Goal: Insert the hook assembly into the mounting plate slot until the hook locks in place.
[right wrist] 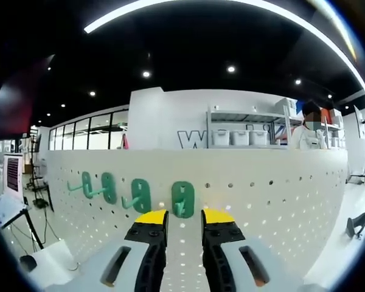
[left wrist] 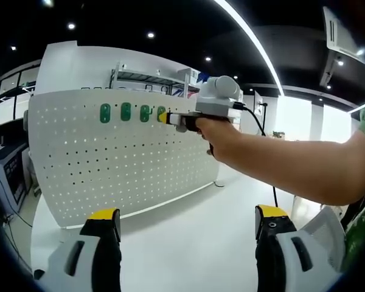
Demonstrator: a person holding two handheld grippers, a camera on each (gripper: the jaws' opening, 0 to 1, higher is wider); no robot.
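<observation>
Right gripper (right wrist: 182,220): my jaws stand slightly parted and bare, tips close to the pegboard (right wrist: 280,194).
Left gripper (left wrist: 188,220): jaws spread wide, holding nothing, well back from the board.
Task item location: four green hooks (right wrist: 139,193) sit in a row on the board's upper holes; the nearest hook (right wrist: 183,198) is directly ahead of my right tips, just above the gap between them.
Long axis: the nearest hook's plate stands upright against the board, its prong projecting toward me.
Nearer hand: the right; in the left gripper view the right gripper (left wrist: 170,118) sits at the end of the hook row (left wrist: 132,113).
Judgement: the nearest hook appears mounted; I cannot tell whether it is locked.
</observation>
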